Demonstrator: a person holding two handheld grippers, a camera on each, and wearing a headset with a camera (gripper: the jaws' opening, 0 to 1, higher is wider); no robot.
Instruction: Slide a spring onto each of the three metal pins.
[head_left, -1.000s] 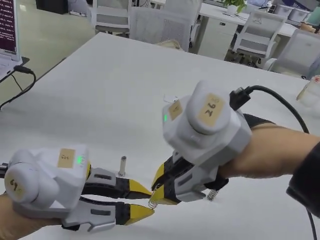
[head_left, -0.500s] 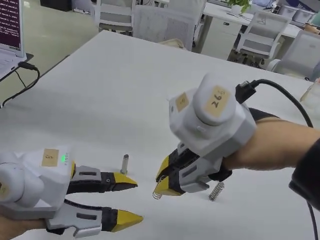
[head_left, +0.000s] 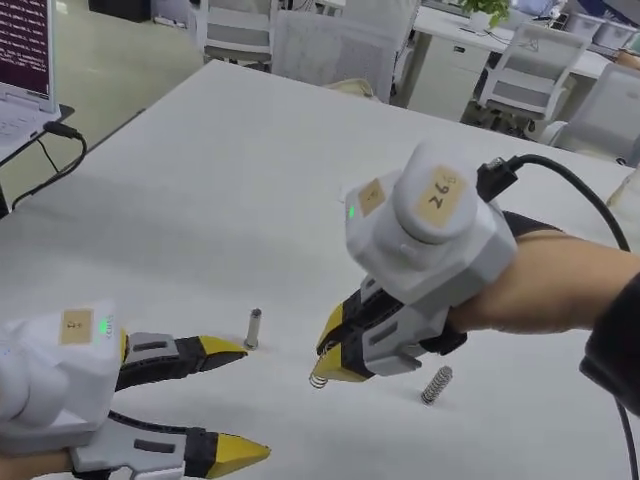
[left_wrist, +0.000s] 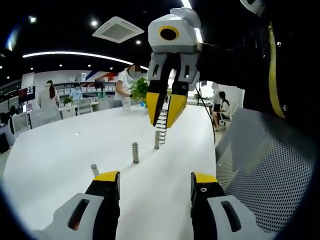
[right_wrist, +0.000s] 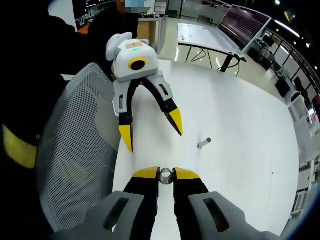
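- We see the right gripper at the middle of the table, with its jaws pointing down and to the left.
- Its jaws are closed almost fully and clamp the held spring between the yellow tips.
- The held spring hangs below those tips. We cannot tell whether its lower end touches the table.
- The left gripper is at the near left corner, level with the table, and its jaws point to the right.
- Its jaws are spread wide apart and carry nothing.
- One metal pin stands upright on the table, just beyond the far jaw of the left gripper and to the left of the held spring. Nothing touches it, and it carries no spring.
- In the right gripper view, this pin is between the two grippers, apart from both.
- A loose spring stands on the table to the right of the right gripper, near it but apart from it.
- A laptop with a lit screen is at the far left, beyond the table edge.
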